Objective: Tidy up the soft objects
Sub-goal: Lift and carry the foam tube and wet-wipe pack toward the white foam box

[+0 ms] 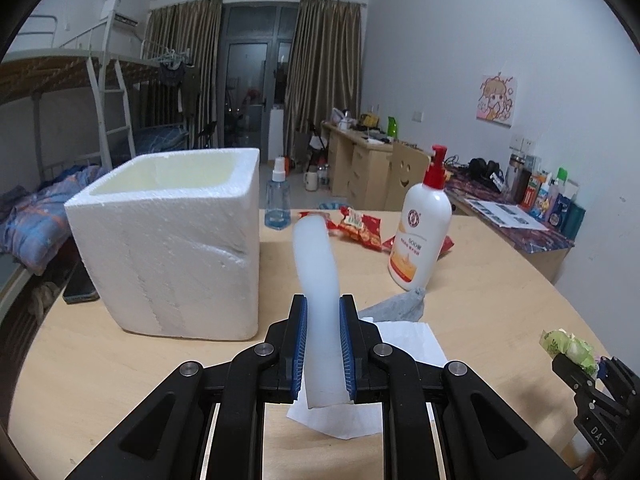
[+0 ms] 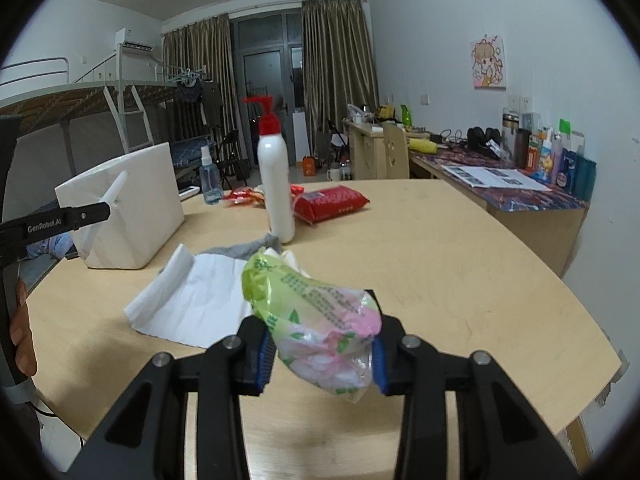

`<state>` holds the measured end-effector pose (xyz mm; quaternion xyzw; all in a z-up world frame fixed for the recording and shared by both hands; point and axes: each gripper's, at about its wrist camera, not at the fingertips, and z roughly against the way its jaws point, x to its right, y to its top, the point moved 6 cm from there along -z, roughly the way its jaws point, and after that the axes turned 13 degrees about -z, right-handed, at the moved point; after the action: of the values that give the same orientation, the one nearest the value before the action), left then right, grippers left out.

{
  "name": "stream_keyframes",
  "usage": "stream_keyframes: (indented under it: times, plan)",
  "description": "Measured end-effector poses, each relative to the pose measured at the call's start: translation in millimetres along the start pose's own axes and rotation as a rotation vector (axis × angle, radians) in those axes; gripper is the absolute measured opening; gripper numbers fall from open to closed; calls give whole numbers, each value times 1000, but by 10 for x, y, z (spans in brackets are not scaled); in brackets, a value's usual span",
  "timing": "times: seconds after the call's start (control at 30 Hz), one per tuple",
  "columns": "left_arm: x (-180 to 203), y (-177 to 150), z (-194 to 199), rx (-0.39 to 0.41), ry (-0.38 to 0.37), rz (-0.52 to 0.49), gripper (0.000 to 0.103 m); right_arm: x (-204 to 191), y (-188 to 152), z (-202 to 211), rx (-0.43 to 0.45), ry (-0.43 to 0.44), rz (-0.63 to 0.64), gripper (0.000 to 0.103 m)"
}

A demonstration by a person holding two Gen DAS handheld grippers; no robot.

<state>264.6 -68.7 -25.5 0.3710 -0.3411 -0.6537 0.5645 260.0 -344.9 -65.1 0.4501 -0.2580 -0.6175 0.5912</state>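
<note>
My left gripper (image 1: 323, 344) is shut on a white foam strip (image 1: 316, 272) that sticks up and forward, held above the table just right of the white foam box (image 1: 168, 240). My right gripper (image 2: 322, 354) is shut on a green and pink tissue pack (image 2: 316, 320), held above the table. The right gripper and pack also show at the right edge of the left wrist view (image 1: 568, 350). The left gripper with the strip shows at the left of the right wrist view (image 2: 86, 214), in front of the box (image 2: 132, 208).
A white paper sheet (image 2: 192, 300) and a grey cloth (image 1: 400, 304) lie on the wooden table (image 2: 440, 280). A white pump bottle (image 1: 420, 236), a spray bottle (image 1: 278, 200), red snack packets (image 1: 356, 224) and a red wipes pack (image 2: 330, 202) stand farther back. A phone (image 1: 80, 284) lies left of the box.
</note>
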Motion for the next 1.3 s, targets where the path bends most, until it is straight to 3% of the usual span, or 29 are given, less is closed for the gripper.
stream_keyframes:
  times: [0.37,0.6,1.3]
  plan:
    - [-161,33,438,80,76,-24,17,-267,115,151,57,48,32,44]
    - [-311,-21,664,89,111,-22,17,-481,122,182,67,93,52,44]
    - [-956,-237,1346,121,281,16,18,-1455,76,179,56,334,130,44]
